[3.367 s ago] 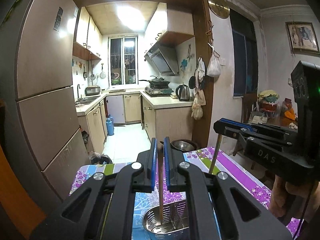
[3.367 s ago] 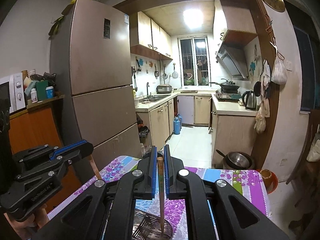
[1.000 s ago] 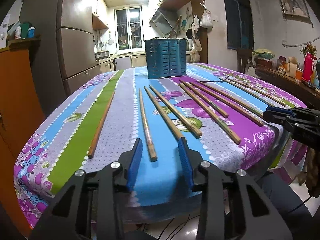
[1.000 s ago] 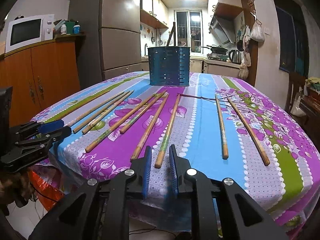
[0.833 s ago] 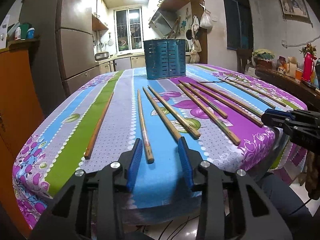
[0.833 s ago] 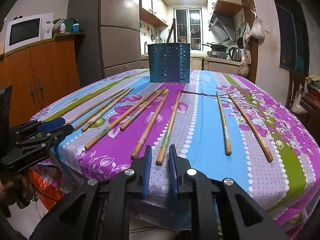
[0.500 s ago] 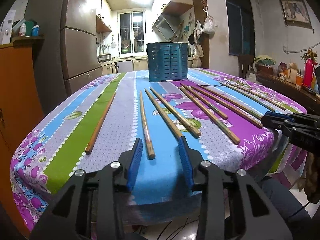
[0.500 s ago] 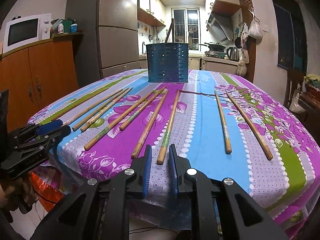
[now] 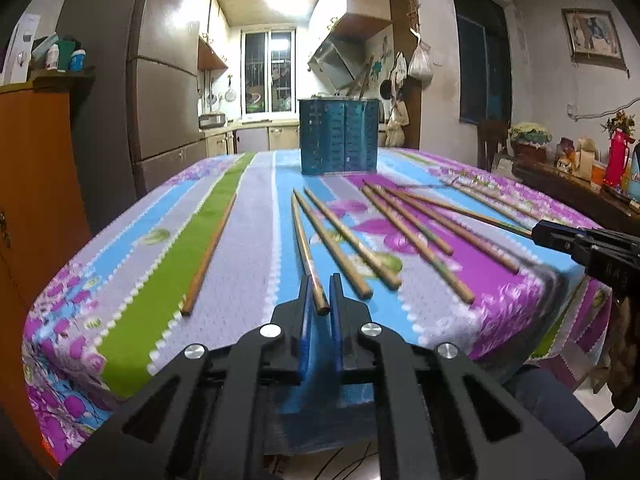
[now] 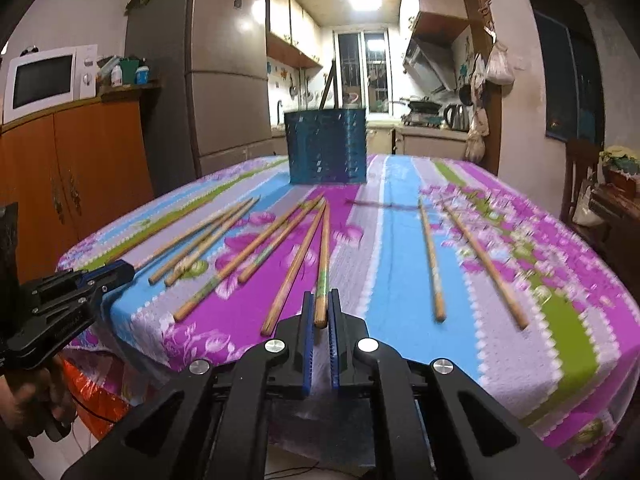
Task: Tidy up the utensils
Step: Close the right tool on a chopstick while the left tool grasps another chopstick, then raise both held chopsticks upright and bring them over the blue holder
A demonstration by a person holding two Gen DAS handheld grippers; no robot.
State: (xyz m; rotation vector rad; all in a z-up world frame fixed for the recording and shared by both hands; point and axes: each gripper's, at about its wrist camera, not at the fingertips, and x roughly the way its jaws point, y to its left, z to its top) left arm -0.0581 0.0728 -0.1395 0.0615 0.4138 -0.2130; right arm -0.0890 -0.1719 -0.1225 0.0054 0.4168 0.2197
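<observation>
The left claw (image 9: 320,294) was clamped on the near end of one chopstick (image 9: 305,246). The right claw (image 10: 320,312) was likewise clamped on another chopstick (image 10: 322,256). Both sticks lay on the counter (image 9: 248,264), pointing toward the blue utensil holder (image 9: 339,136) at its far side, with further chopsticks (image 10: 224,264) scattered nearer than the holder.

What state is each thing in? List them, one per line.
left gripper: shut on a chopstick.
right gripper: shut on another chopstick.
Loose chopsticks: lying flat on the tablecloth.
Blue utensil holder: upright, sticks inside.
</observation>
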